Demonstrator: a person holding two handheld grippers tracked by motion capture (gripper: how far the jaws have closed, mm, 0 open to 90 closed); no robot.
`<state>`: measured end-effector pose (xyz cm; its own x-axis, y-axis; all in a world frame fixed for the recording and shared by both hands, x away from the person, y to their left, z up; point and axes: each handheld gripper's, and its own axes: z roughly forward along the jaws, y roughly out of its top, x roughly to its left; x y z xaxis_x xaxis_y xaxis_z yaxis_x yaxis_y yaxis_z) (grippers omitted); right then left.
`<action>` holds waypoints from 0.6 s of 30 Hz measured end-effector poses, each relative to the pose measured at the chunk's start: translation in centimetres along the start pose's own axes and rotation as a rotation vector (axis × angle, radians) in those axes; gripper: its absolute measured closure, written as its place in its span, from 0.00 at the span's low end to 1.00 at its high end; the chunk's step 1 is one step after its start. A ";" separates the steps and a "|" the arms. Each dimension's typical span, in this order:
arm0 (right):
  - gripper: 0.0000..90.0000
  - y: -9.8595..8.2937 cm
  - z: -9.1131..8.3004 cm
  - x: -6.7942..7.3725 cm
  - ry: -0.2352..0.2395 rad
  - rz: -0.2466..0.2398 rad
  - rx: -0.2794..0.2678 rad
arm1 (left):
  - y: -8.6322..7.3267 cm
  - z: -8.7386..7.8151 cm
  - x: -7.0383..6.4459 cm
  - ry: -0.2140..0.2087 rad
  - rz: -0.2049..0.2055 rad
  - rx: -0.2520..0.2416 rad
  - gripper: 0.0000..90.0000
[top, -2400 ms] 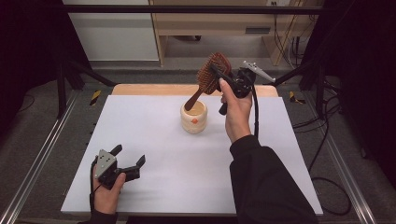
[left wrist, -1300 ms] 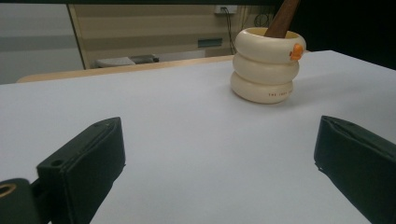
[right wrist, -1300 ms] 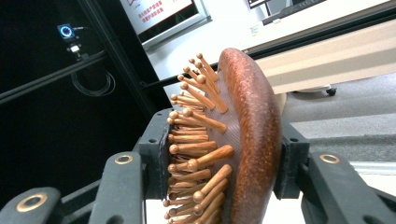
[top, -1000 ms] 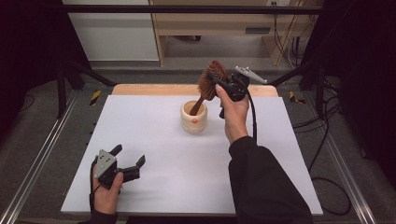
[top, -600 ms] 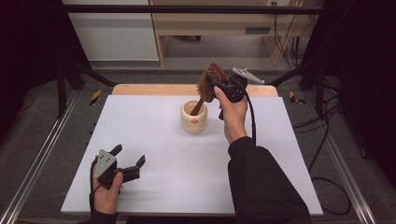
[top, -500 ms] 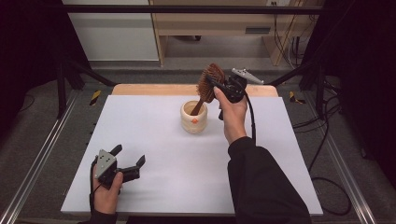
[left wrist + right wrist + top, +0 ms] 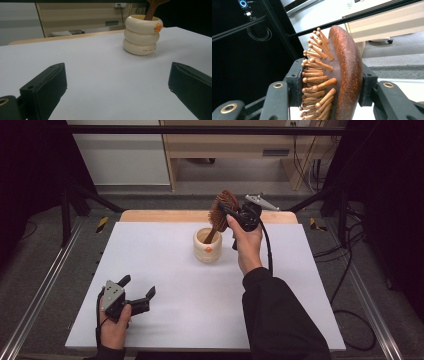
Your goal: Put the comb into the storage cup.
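A wooden hairbrush (image 7: 221, 212) with wooden pins stands tilted, its handle down inside a cream ringed cup (image 7: 208, 246) at the table's far middle. My right gripper (image 7: 226, 211) is shut on the brush head; in the right gripper view the brush head (image 7: 342, 72) sits squeezed between both jaws, pins facing left. My left gripper (image 7: 136, 290) rests low on the white table (image 7: 170, 285) at the near left, open, with nothing between its jaws. In the left gripper view the cup (image 7: 142, 34) stands ahead to the right with the brush handle (image 7: 152, 7) rising from it.
The white sheet covers a wooden tabletop whose far edge (image 7: 170, 215) shows behind the cup. Metal rails (image 7: 45, 285) run along both sides. A cable (image 7: 265, 245) trails from the right gripper over the forearm.
The right gripper has lowered the brush, so its handle now sits deeper in the cup and the brush stands more upright. The left gripper has stayed still.
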<state>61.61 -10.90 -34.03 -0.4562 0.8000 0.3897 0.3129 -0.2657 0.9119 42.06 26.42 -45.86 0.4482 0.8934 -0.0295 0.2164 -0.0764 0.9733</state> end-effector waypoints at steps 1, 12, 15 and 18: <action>0.56 0.0 0.0 0.0 0.000 0.001 0.002 | 0.0 0.0 0.0 0.000 0.000 0.000 0.02; 0.56 -0.5 0.4 0.0 0.003 0.001 0.016 | 0.0 0.0 0.0 0.000 0.002 0.001 0.02; 0.56 -0.6 0.5 -0.1 0.001 0.001 0.021 | 0.0 0.0 0.0 -0.001 0.000 -0.001 0.02; 0.56 -0.8 0.5 -0.2 0.002 0.011 0.020 | 0.0 0.0 0.0 -0.001 0.000 0.000 0.02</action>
<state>61.91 -10.58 -34.88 -0.4546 0.7961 0.3995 0.3342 -0.2633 0.9050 42.06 26.42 -45.86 0.4491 0.8930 -0.0300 0.2163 -0.0761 0.9733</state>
